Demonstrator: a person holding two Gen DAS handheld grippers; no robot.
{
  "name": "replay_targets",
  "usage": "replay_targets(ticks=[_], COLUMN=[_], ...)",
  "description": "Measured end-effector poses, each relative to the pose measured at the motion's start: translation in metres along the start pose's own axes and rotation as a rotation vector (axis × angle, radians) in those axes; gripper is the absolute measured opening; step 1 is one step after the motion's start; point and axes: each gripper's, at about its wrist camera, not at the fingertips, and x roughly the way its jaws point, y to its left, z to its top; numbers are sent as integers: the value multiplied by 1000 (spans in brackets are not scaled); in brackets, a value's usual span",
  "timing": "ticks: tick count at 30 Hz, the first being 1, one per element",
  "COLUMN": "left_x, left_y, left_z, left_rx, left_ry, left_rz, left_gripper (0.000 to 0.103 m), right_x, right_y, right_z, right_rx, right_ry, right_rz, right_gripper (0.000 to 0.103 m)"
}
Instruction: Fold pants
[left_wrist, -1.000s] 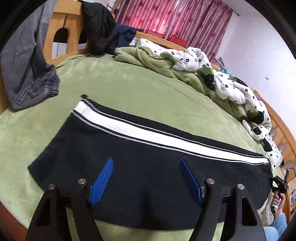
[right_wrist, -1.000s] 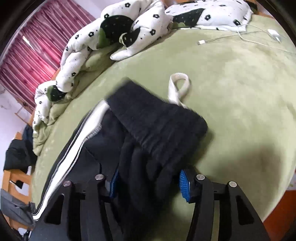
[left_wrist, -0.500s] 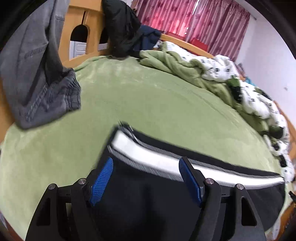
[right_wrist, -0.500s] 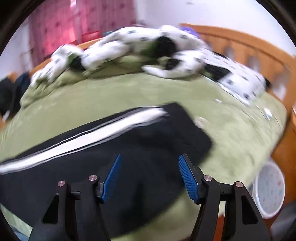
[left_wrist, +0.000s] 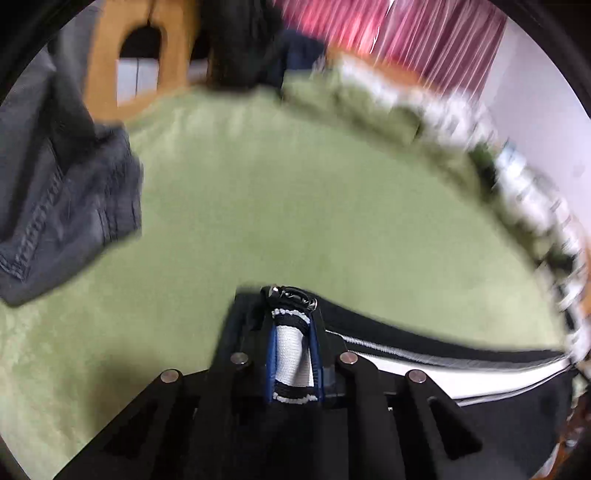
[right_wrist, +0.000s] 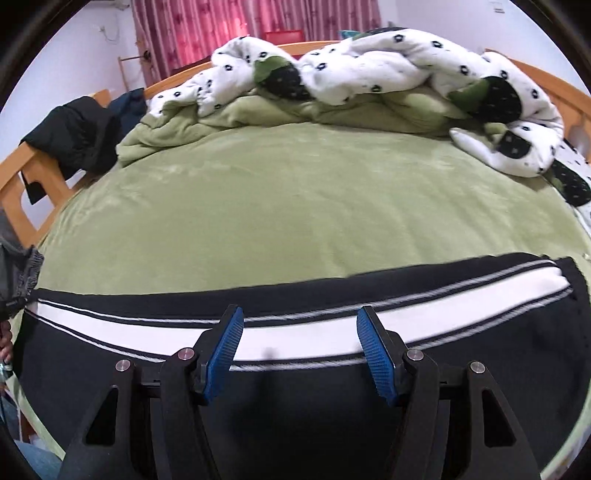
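One pr of black pants (right_wrist: 295, 402) w/ a white side stripe (right_wrist: 314, 336), laid lengthwise along the near edge of the green bed sheet (right_wrist: 295, 206). Cuff end sits pinched in the left gripper (left_wrist: 293, 354), blue pads clamped tight on the stripe; waist end reaches the sheet's right side. Right gripper (right_wrist: 299, 350) hangs over the mid-leg, jaws apart, nothing between them. Beyond the stripe the sheet is flat and bare back to the rumpled floral duvet (right_wrist: 369, 66) by the wooden bed frame (right_wrist: 22, 184). A sec ago the left jaws were wide over flat cloth; the right was at the bunched waistband. Count: 2 grippers, 1 pants, 1 grey garment (left_wrist: 62, 184) on the frame, 1 dark jacket (right_wrist: 74, 129).
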Motion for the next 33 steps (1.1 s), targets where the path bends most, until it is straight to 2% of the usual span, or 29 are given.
replay_targets(ticks=[3, 5, 6, 7, 10, 13, 14, 16, 17, 19, 21, 23, 26, 28, 29, 30, 33], left_x=[3, 36, 48, 53, 44, 44, 43, 42, 42, 42, 43, 43, 43, 43, 43, 43, 43], left_y=[10, 11, 12, 12, 5, 5, 6, 8, 11, 10, 7, 3, 2, 3, 4, 3, 2], left_z=[4, -2, -7, -8, -8, -9, -10, -10, -8, -7, -10, -9, -10, -9, -8, -9, -9], left_rx=[-31, -2, -4, -3, 35, 43, 42, 30, 18, -3, 4, 21, 37, 31, 28, 28, 38], left_ry=[-3, 86, 121, 126, 75, 84, 86, 90, 90, 89, 85, 78, 82, 89, 91, 91, 86], left_rz=[7, 104, 124, 134, 159, 165, 159, 139, 130, 125, 139, 150, 153, 148, 146, 146, 155], left_gripper=[14, 14, 14, 14, 14, 14, 14, 14, 14, 14, 14, 14, 14, 14, 14, 14, 14], right_x=[4, 15, 22, 29, 54, 61, 56, 51, 52, 63, 75, 88, 95, 96, 94, 93, 90], right_y=[8, 15, 18, 21, 27, 22, 20, 16, 15, 15, 18, 24, 28, 31, 34, 38, 51], right_z=[2, 6, 8, 9, 7, 7, 10, 15, 18, 23, 22, 17, 16, 17, 18, 18, 12], right_rx=[-1, -16, -28, -39, -110, -133, -154, -172, -191, -246, -294, -396, -449, -478, -509, -546, -635], right_ry=[-7, -6, 3, 16, 67, 83, 55, 19, 32, 92, 136, 170, 196, 222, 236, 251, 245], right_rz=[26, 30, 24, 19, -29, -42, -38, -26, 8, 70, 61, 59, 98, 120, 150, 150, 111], right_gripper=[63, 63, 63, 63, 63, 59, 59, 66, 71, 72, 72, 72, 72, 58, 25, 11, 5])
